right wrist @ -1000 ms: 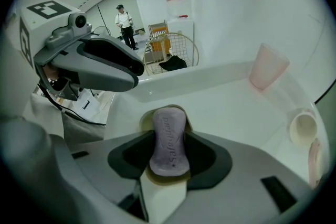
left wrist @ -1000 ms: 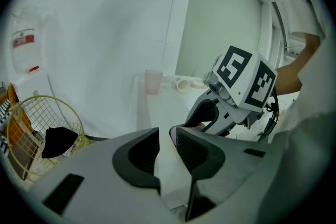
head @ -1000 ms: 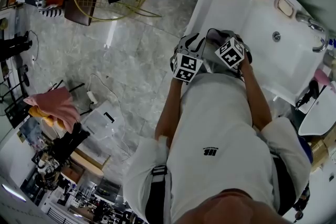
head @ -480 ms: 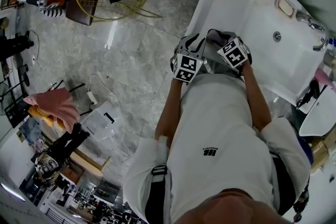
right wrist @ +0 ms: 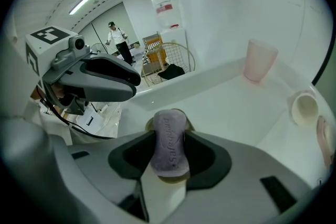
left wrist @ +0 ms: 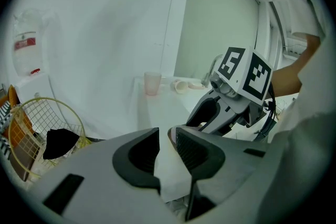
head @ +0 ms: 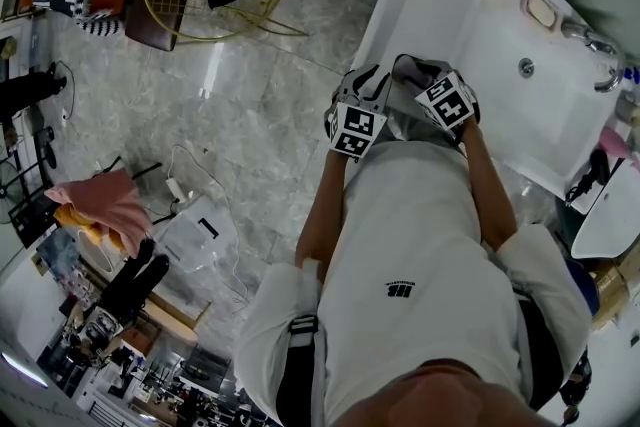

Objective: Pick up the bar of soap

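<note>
1. Right tool pinched the purple soap, apparently clear of the white bench; pickup looked done.
2. Left tool pinched a white sheet.

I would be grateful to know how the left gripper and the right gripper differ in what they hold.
The right gripper clamps a thick purple bar of soap; the left gripper pinches a thin white sheet, perhaps paper. The right gripper's fingers stand wide apart, the left gripper's nearly together. Both are shut on something.
</note>
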